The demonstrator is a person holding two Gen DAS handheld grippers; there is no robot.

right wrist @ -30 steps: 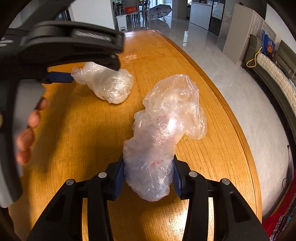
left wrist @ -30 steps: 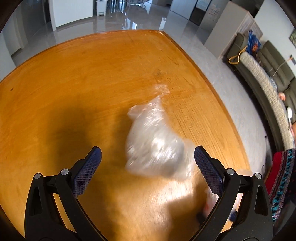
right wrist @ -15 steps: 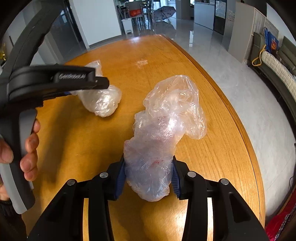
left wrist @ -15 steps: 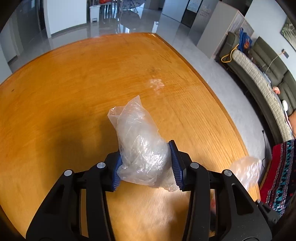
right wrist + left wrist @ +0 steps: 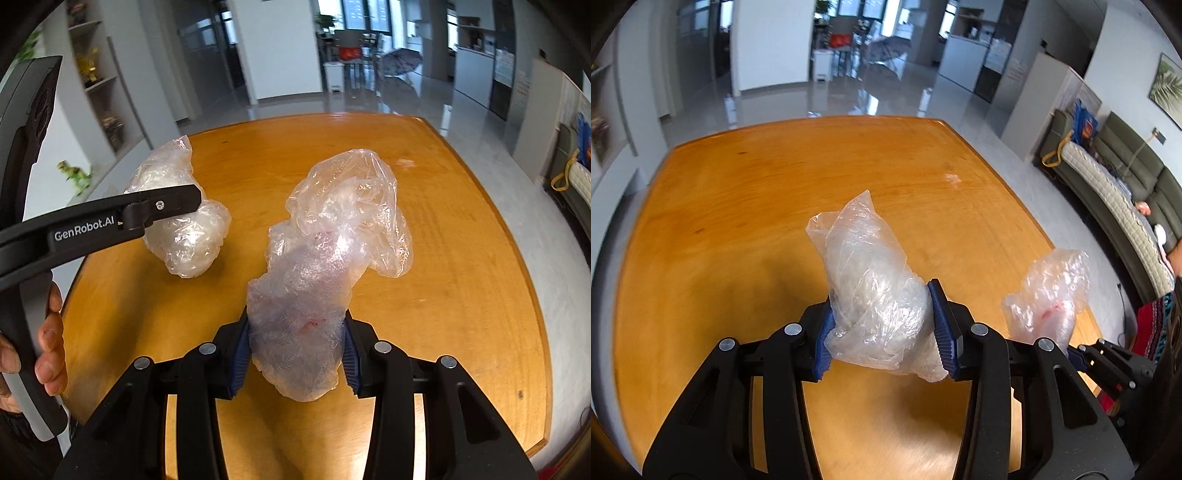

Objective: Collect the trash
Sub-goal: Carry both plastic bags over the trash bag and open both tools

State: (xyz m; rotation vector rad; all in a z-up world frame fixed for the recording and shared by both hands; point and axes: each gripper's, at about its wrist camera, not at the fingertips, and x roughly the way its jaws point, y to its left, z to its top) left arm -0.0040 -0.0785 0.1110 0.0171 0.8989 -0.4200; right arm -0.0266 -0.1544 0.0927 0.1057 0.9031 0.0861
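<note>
Left gripper (image 5: 884, 325) pinches a plastic bag (image 5: 875, 291); right gripper (image 5: 295, 350) pinches another bag (image 5: 321, 266).

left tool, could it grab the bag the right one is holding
Probably not: the left tool is already shut on its own clear bag, and the right tool clamps the other bag.

Both bags off the counter (image 5: 738, 206), held above it. My left gripper (image 5: 882, 332) has one crumpled bag (image 5: 875, 288) btwn its pads; my right gripper (image 5: 295, 354) has the other bag (image 5: 325, 266) likewise. From right wrist cam, left gripper + its bag sit to the left, slightly ahead. From left cam, right bag is off to the right, near counter edge. Sofa (image 5: 1126, 199) far right, beyond counter.
</note>
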